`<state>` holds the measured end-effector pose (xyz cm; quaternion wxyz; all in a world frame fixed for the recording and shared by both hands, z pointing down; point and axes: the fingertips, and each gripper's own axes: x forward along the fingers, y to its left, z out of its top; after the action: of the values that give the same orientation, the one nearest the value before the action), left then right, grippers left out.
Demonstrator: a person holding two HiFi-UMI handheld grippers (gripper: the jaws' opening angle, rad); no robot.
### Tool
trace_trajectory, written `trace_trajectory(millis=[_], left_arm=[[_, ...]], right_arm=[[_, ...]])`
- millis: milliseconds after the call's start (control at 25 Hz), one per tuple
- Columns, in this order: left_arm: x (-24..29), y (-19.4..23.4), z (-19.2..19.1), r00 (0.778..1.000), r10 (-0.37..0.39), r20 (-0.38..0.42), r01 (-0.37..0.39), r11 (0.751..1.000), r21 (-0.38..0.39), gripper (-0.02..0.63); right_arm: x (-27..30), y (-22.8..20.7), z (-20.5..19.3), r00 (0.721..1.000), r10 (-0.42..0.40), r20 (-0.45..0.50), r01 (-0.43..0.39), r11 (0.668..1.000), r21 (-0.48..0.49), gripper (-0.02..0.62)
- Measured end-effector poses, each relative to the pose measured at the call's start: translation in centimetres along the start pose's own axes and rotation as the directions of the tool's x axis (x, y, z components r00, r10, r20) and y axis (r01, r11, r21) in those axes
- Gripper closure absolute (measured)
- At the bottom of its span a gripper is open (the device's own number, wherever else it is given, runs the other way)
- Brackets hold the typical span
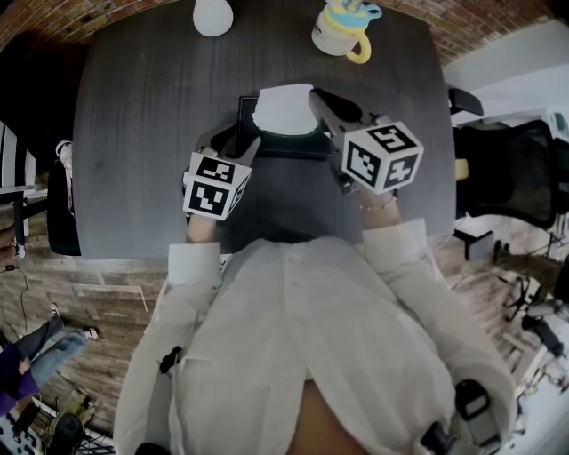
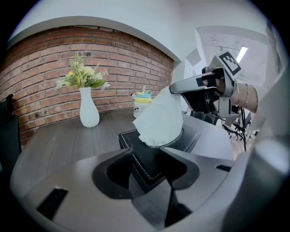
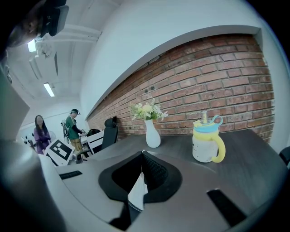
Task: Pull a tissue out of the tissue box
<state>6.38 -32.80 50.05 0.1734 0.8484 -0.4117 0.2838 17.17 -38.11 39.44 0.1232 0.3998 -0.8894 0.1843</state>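
A black tissue box [image 1: 286, 145] lies mid-table with a white tissue [image 1: 283, 108] standing up out of its slot. My right gripper [image 1: 317, 96] is shut on the tissue's upper right corner. In the right gripper view a sliver of the tissue [image 3: 136, 195] is pinched between the closed jaws of that gripper [image 3: 141, 159]. My left gripper [image 1: 242, 144] is at the box's near left corner. In the left gripper view that corner of the box [image 2: 135, 141] is wedged between the jaws of this gripper [image 2: 144, 158], and the tissue [image 2: 158, 120] rises behind, held at its top by the right gripper [image 2: 174, 89].
A white vase [image 1: 212, 15] with flowers stands at the table's far edge, and a yellow-handled cup [image 1: 342, 32] at the far right. A black office chair [image 1: 511, 169] is off the table's right side. Two people [image 3: 72, 129] stand far off in the room.
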Motion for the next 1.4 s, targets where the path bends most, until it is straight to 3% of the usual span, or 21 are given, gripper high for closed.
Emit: trace_trajectory(millis=[360, 1000, 1400], left_arm=[[0.0, 0.1, -0.1, 1.000, 0.001, -0.002, -0.001, 1.000, 0.002, 0.426], [0.0, 0.1, -0.1, 1.000, 0.005, 0.004, -0.005, 1.000, -0.004, 0.426], [-0.7, 0.3, 0.8, 0.998, 0.026, 0.057, -0.022, 0.998, -0.067, 0.426]], right_arm=[[-0.5, 0.0, 4.4, 0.992, 0.020, 0.124, -0.021, 1.000, 0.005, 0.591], [-3.1, 1.6, 7.7, 0.977, 0.032, 0.213, -0.021, 0.998, -0.051, 0.591], [-5.5, 3.1, 7.9, 0.974, 0.033, 0.223, -0.013, 0.996, -0.089, 0.591]])
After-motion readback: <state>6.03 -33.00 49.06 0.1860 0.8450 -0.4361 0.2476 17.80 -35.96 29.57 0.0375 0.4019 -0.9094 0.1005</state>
